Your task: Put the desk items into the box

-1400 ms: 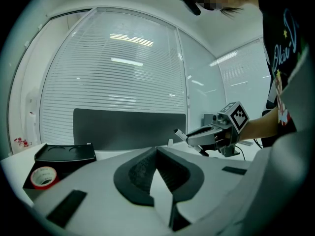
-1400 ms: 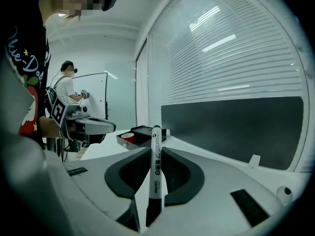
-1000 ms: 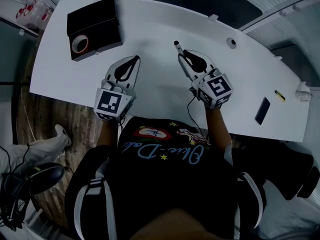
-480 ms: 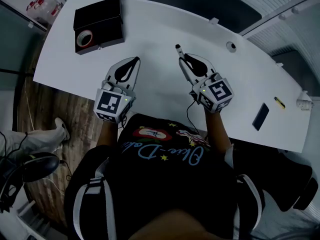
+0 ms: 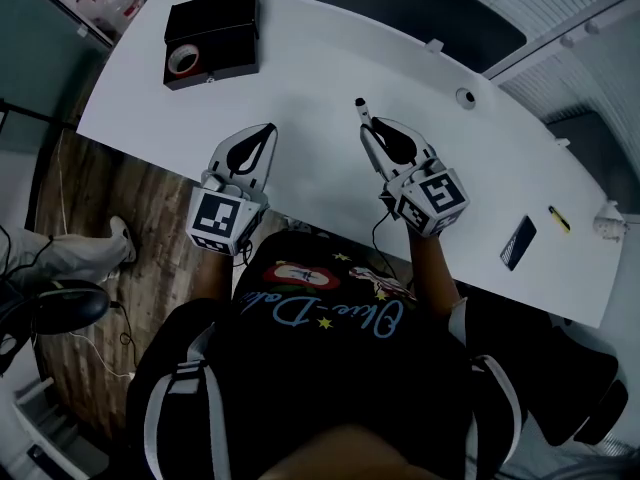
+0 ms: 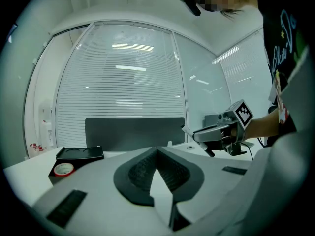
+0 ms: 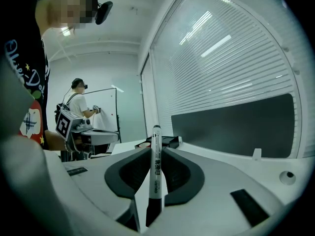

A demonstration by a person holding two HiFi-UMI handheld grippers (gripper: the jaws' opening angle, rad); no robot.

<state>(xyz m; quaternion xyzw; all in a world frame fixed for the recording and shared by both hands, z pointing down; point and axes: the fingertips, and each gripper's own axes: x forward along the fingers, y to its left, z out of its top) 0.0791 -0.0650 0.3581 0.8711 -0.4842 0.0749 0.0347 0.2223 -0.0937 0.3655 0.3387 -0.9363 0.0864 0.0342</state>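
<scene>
A black open box (image 5: 213,36) sits at the table's far left corner with a roll of tape (image 5: 182,60) inside it. My right gripper (image 5: 366,128) hovers over the middle of the white table (image 5: 310,78), shut on a white marker (image 5: 361,106) whose dark cap sticks out past the jaw tips. In the right gripper view the marker (image 7: 156,166) stands upright between the pads, with the box (image 7: 161,141) far behind it. My left gripper (image 5: 268,130) hangs beside it to the left, shut and holding nothing. From the left gripper view the box (image 6: 78,154) and the tape (image 6: 63,169) lie ahead to the left.
A dark phone (image 5: 517,242), a small yellow item (image 5: 559,218) and a white object (image 5: 607,220) lie at the table's right end. A round cable hole (image 5: 465,97) sits near the far edge. Another person (image 7: 78,104) stands far off in the room.
The head view has shifted, so the box now sits higher and further right in the picture. Both grippers keep about the same places and the marker stays gripped.
</scene>
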